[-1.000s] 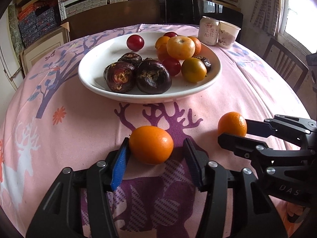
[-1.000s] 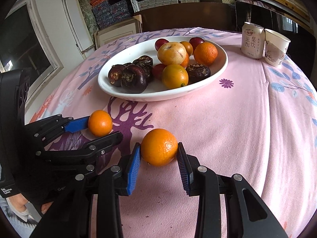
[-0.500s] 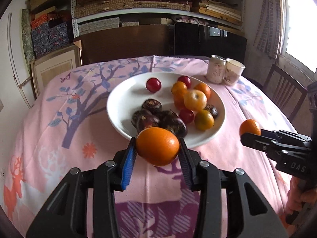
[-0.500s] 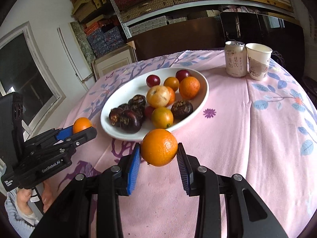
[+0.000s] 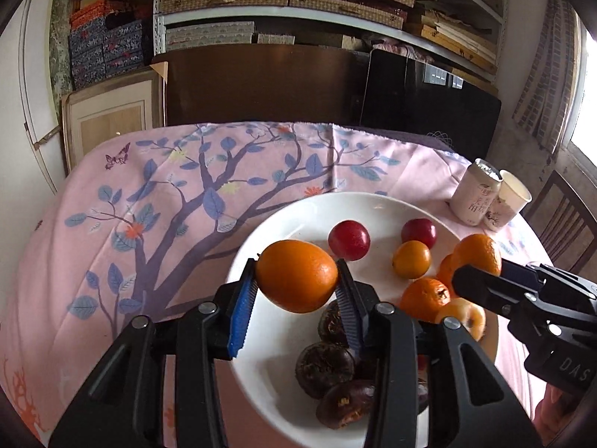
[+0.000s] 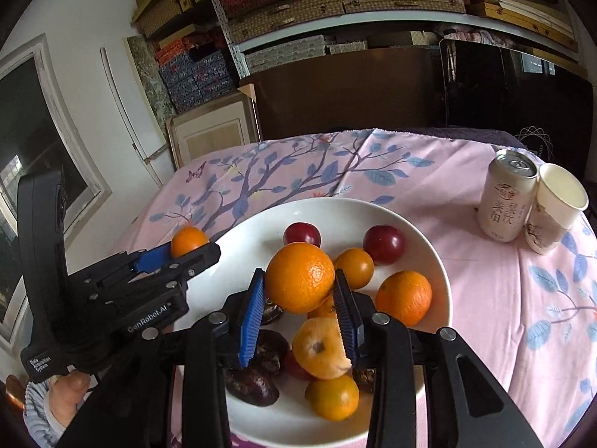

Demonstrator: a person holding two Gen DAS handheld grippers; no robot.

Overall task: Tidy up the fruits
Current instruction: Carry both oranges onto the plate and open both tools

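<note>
A white plate holds several oranges, red plums and dark purple fruits. My left gripper is shut on an orange and holds it above the plate's left part; it also shows in the right wrist view with its orange. My right gripper is shut on another orange above the pile in the plate's middle; in the left wrist view that orange shows at the tip of the right gripper.
A drink can and a paper cup stand together on the pink tablecloth right of the plate. A dark cabinet and shelves of boxes stand behind the table. A wooden chair is at the right.
Both grippers closed on the oranges on the cloth, lifted them and moved forward; they now hang over the plate.
</note>
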